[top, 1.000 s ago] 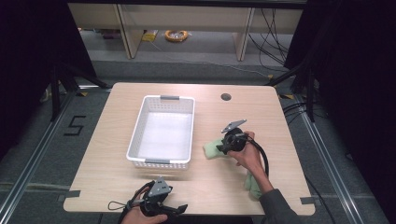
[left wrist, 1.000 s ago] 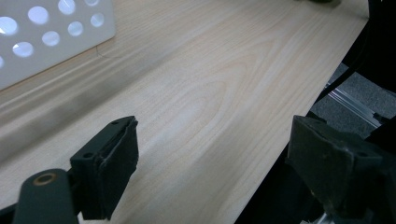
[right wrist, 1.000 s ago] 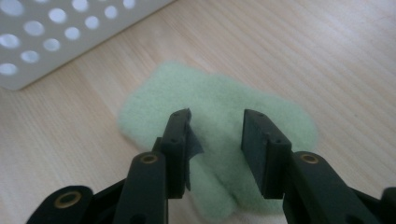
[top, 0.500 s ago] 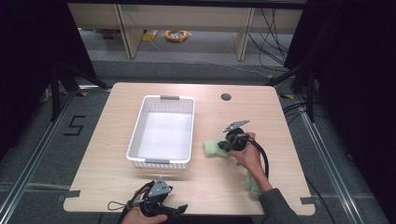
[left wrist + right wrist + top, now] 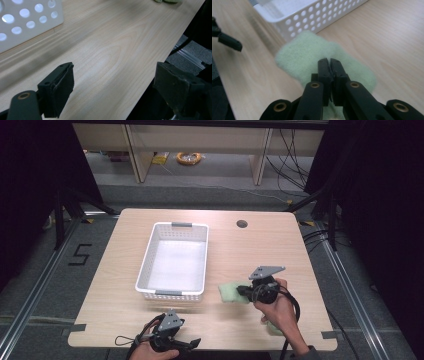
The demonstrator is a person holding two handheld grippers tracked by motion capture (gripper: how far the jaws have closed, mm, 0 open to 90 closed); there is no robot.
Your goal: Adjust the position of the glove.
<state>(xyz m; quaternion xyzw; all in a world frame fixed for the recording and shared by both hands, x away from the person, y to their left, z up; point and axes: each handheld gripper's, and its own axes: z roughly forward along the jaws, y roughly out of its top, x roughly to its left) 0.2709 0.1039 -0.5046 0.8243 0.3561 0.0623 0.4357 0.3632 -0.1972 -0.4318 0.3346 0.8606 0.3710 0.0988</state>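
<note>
A wooden table (image 5: 125, 290) carries a white basket (image 5: 173, 261), and a green cloth (image 5: 312, 56) lies just beside the basket's near right corner. The right tool (image 5: 330, 65) is clenched on the cloth, its 2 jaws pressed together. The left tool (image 5: 112, 82) sits released at the table's near edge, jaws wide apart.

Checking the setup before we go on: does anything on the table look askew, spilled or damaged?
Nothing stands out. The white basket sits upright and empty on the table, and the right tongs pinch a green cloth just beside it.

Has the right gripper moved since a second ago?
Yes. The right gripper, shut on the green cloth, has slid toward the table's near edge, away from the hole.
</note>
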